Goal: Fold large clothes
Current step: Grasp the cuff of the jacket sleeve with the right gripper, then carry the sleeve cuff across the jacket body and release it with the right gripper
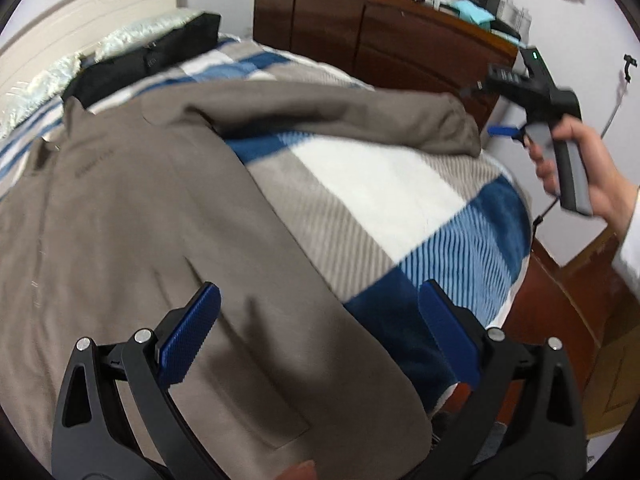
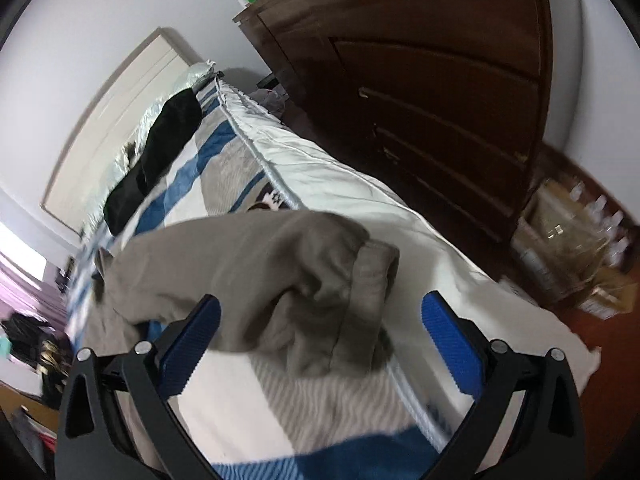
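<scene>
A large taupe jacket (image 1: 132,216) lies spread on the bed, collar toward the pillows, one sleeve (image 1: 360,116) stretched out to the right edge of the bed. My left gripper (image 1: 320,300) is open and empty, hovering over the jacket's lower hem. In the right wrist view the sleeve cuff (image 2: 360,292) lies bunched just ahead of my right gripper (image 2: 320,308), which is open and empty above it. The right gripper body (image 1: 540,92) also shows in the left wrist view, held in a hand beyond the cuff.
The bed has a blue, white and grey checked blanket (image 1: 380,192). A black bag (image 1: 148,56) and pillows (image 1: 132,36) lie at the headboard. A dark wooden dresser (image 1: 380,36) with clutter on top stands beside the bed. Boxes and bottles (image 2: 576,240) sit on the floor.
</scene>
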`<action>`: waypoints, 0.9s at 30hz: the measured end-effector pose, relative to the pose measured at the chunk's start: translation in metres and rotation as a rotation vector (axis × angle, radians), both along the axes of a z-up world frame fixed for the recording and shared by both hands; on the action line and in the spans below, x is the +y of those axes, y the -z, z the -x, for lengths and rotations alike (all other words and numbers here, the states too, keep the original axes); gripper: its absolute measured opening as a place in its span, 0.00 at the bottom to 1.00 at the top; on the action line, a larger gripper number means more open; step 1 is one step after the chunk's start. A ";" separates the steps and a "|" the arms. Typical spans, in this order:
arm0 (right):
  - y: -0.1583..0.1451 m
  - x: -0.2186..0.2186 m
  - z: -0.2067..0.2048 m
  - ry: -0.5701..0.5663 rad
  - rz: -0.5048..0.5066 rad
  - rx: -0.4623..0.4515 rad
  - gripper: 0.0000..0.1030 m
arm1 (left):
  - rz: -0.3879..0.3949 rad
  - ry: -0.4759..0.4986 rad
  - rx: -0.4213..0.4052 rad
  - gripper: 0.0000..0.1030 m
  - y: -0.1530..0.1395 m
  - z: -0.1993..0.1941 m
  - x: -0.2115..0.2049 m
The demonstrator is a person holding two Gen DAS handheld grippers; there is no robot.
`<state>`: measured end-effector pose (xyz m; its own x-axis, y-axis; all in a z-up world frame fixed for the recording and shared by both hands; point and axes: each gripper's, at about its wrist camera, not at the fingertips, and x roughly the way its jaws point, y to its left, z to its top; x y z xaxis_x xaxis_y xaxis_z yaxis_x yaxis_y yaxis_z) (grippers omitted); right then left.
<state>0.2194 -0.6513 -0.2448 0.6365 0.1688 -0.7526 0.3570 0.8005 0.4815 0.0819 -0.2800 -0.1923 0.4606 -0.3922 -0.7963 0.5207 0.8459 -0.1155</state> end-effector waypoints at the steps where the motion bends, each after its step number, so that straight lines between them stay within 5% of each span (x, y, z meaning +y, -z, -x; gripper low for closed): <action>1: 0.006 -0.002 -0.007 0.001 -0.020 0.009 0.96 | 0.000 0.006 0.014 0.94 0.009 0.000 -0.001; 4: 0.022 0.000 -0.024 -0.033 -0.094 0.031 0.94 | -0.007 0.004 0.046 0.94 0.027 -0.003 -0.002; 7: 0.033 0.004 -0.034 -0.063 -0.153 0.048 0.66 | -0.014 0.006 0.056 0.94 0.038 -0.002 -0.001; 9: 0.036 0.007 -0.040 -0.061 -0.166 0.058 0.61 | -0.025 0.009 0.076 0.94 0.048 -0.004 -0.003; 11: 0.036 0.012 -0.043 -0.064 -0.155 0.070 0.39 | -0.039 0.011 0.086 0.94 0.054 -0.004 -0.004; 16: 0.018 0.022 -0.037 -0.065 -0.141 -0.011 0.19 | -0.054 0.018 0.081 0.94 0.059 -0.003 -0.006; 27: -0.061 0.081 -0.038 -0.153 -0.060 -0.069 0.11 | -0.010 0.002 0.040 0.94 0.025 0.005 0.017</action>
<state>0.2574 -0.5708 -0.1837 0.6497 0.3108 -0.6938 0.1977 0.8121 0.5490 0.0772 -0.2629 -0.2173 0.4274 -0.3852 -0.8179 0.5173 0.8462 -0.1283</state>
